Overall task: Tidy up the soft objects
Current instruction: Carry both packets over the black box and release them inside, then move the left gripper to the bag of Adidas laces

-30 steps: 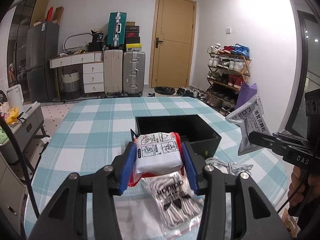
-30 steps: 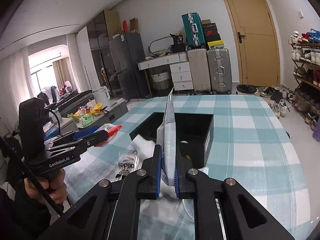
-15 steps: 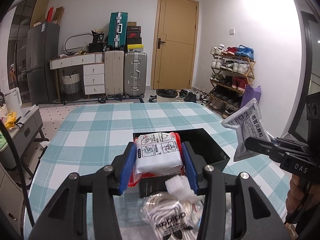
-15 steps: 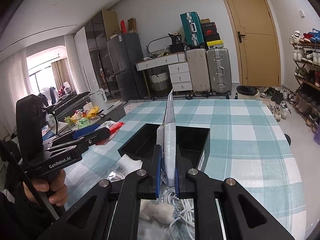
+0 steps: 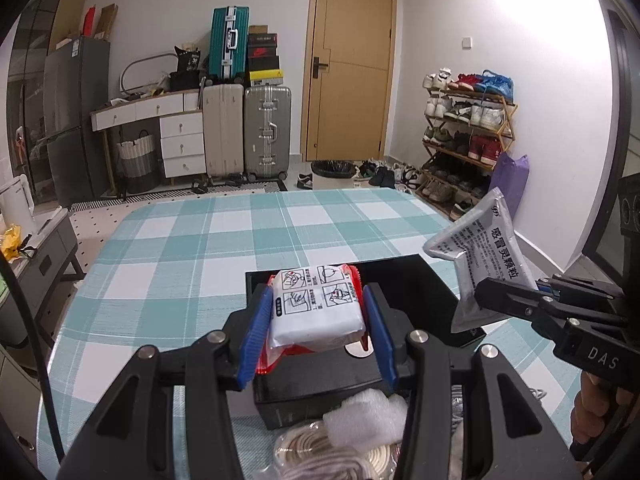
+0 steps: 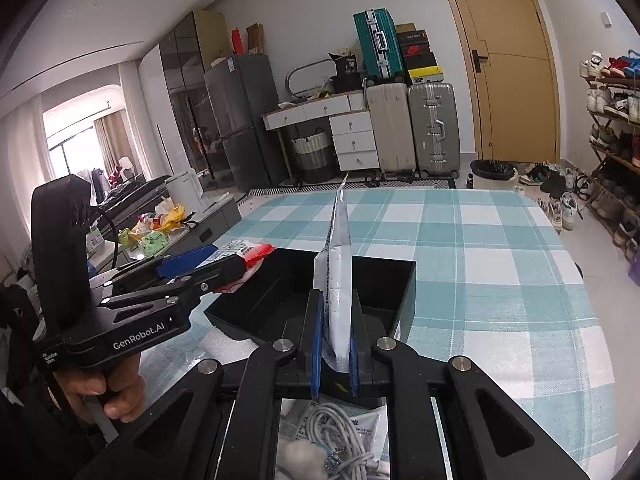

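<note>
- My left claw (image 5: 316, 320) grips a white packet (image 5: 316, 308), red-edged, over the near-left part of the black box (image 5: 436, 284).
- My right claw (image 6: 335, 344) is clamped on a silver sachet (image 6: 338, 276), upright above the box's near wall.
- Box sits on the checked table (image 5: 180, 248).

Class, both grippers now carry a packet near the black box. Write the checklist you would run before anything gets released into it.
1. Left gripper clamps the white-and-red packet: ok.
2. Right gripper clamps the silver sachet: ok.
3. White-and-red packet over the black box: ok.
4. Sachet over the box opening: ok.
5. Room in the box: ok; a small round item lies inside.
6. Box fully on the checked tablecloth: ok.
</note>
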Tool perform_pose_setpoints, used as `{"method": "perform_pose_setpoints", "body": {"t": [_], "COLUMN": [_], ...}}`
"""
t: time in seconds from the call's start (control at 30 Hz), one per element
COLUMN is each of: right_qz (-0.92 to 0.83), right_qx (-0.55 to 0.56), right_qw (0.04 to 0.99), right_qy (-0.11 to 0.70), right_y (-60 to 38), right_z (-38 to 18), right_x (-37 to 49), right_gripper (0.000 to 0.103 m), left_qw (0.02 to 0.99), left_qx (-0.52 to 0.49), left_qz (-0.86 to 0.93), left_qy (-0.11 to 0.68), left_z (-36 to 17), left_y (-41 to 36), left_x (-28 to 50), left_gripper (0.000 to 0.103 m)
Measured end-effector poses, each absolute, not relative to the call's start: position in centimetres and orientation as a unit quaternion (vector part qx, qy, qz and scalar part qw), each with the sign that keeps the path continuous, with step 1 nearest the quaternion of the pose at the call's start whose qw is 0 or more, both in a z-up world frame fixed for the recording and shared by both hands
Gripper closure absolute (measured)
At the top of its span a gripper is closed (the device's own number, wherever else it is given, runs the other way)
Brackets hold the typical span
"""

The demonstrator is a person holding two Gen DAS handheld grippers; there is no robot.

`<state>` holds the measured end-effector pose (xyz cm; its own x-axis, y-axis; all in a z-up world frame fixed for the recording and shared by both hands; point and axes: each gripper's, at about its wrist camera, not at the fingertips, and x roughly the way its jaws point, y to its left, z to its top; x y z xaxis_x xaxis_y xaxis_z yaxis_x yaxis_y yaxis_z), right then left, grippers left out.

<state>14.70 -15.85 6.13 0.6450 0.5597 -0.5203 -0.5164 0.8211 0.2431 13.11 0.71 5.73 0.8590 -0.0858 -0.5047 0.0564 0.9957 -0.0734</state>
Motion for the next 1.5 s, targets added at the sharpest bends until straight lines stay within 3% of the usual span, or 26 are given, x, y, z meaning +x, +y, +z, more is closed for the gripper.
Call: {"method": "perform_pose_setpoints", "body": {"t": [0.63,0.8,0.87,0.9,0.93,1.0,1.07,1.1,1.13,1.5], "right_qz": [0.292,0.288,0.283,0.282,0.282,0.278,0.282,0.280,0.280,0.250], "right_qx": [0.014,-0.001,-0.007,-0.011,-0.014,-0.019,-0.018,-0.017,-0.017,-0.002], "right_qw": [0.892,0.893,0.896,0.897,0.899,0.904,0.905,0.907,0.908,0.915], "right_qy": [0.345,0.347,0.343,0.340,0.335,0.323,0.318,0.314,0.310,0.317], "right_y": [-13.4,-13.1,-13.3,-13.4,-13.7,-14.6,-15.3,-15.8,-16.2,-20.0], "right_z": [2.8,2.5,2.7,2.9,3.1,3.7,4.0,4.2,4.4,4.2], "right_x": [18.6,19.0,18.8,18.6,18.3,17.5,16.8,16.4,15.8,12.2], "right_gripper": [0.093,0.091,0.085,0.073,0.060,0.047,0.026,0.009,0.001,0.001], "left_qw": [0.949,0.945,0.946,0.947,0.948,0.951,0.954,0.955,0.956,0.955], "left_qx": [-0.023,-0.029,-0.027,-0.026,-0.025,-0.020,-0.019,-0.019,-0.019,-0.013], "left_qz": [-0.045,-0.048,-0.048,-0.047,-0.047,-0.045,-0.043,-0.043,-0.043,-0.035], "left_qy": [0.310,0.321,0.319,0.317,0.313,0.306,0.298,0.294,0.290,0.294], "left_z": [2.9,2.8,3.0,3.1,3.3,3.7,4.2,4.4,4.6,5.0], "left_y": [0.2,0.3,0.3,0.3,0.3,0.3,0.4,0.4,0.5,0.9], "left_x": [16.1,16.3,16.0,15.9,15.6,15.1,14.4,14.1,13.7,9.2], "left_gripper": [0.057,0.051,0.044,0.036,0.033,0.021,0.008,0.000,0.000,0.000]}}
